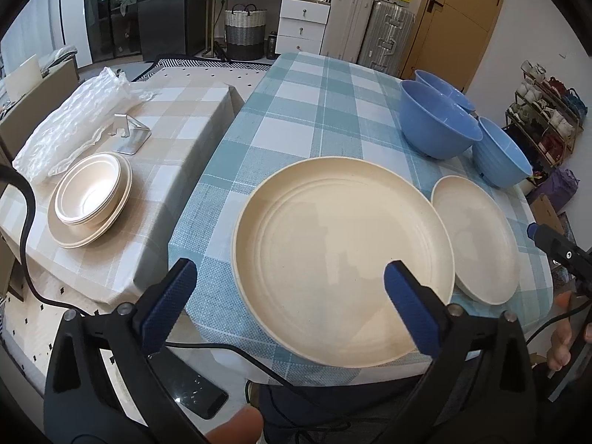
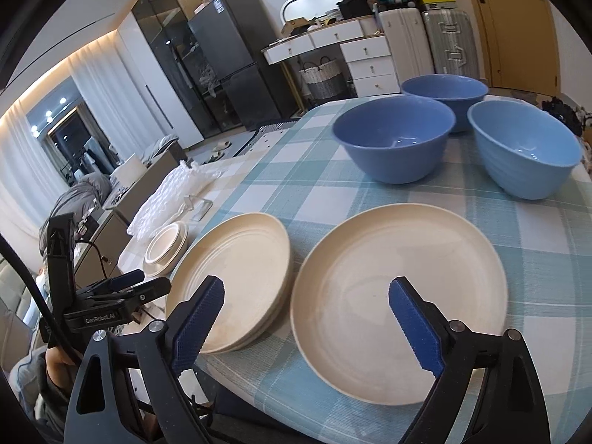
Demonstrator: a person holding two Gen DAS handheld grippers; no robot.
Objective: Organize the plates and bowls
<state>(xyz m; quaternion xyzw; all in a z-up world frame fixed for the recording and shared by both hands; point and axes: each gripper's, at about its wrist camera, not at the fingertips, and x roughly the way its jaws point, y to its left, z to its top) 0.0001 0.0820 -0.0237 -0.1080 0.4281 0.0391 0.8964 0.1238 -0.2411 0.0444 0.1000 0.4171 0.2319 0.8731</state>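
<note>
A stack of cream plates (image 1: 344,255) lies at the near edge of the blue plaid table (image 1: 296,118); it also shows in the right wrist view (image 2: 236,277). A single cream plate (image 1: 477,236) lies to its right, large in the right wrist view (image 2: 397,318). Three blue bowls (image 1: 440,125) stand behind, also seen in the right wrist view (image 2: 396,137). My left gripper (image 1: 288,303) is open and empty over the stack's near left rim. My right gripper (image 2: 307,325) is open and empty over the single plate's near edge.
A lower beige plaid table (image 1: 177,125) at left holds cream bowls stacked on a plate (image 1: 88,199), a metal stand (image 1: 129,133) and bubble wrap (image 1: 74,118). Cables hang below the table edge. Drawers, suitcases and a basket stand behind.
</note>
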